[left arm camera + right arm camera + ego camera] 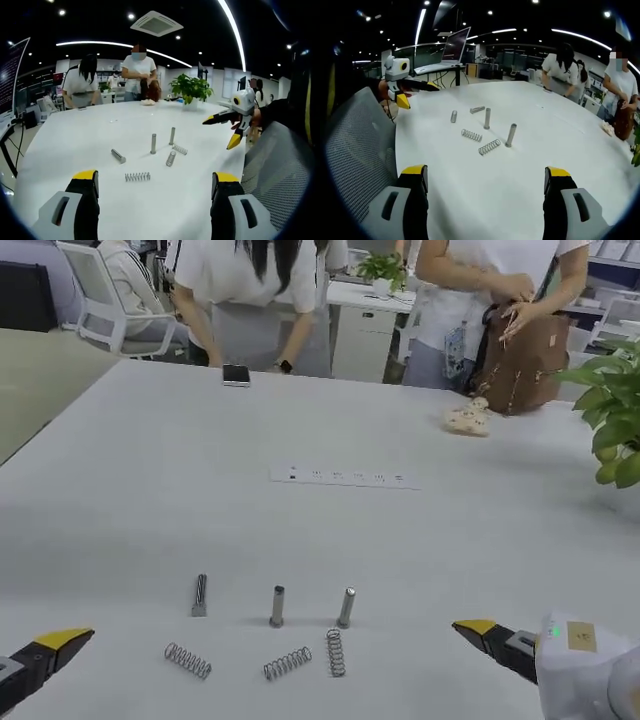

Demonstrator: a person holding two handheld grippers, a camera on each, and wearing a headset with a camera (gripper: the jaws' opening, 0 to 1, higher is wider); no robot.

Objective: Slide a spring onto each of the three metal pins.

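Three metal pins are on the white table (330,540). The left pin (200,595) (118,156) (477,109) lies on its side. The middle pin (277,606) (153,143) (487,118) and the right pin (346,607) (172,136) (511,135) stand upright. Three loose springs (188,660) (287,663) (335,652) lie just in front of them. My left gripper (60,640) (156,176) (420,95) hovers open at the near left. My right gripper (478,628) (485,171) (218,134) hovers open at the near right. Neither holds anything.
A white power strip (343,478) is set into the table's middle. A phone (236,375), a small toy (467,418) and a brown bag (520,365) are at the far edge, where two people stand. A potted plant (615,415) is at the right.
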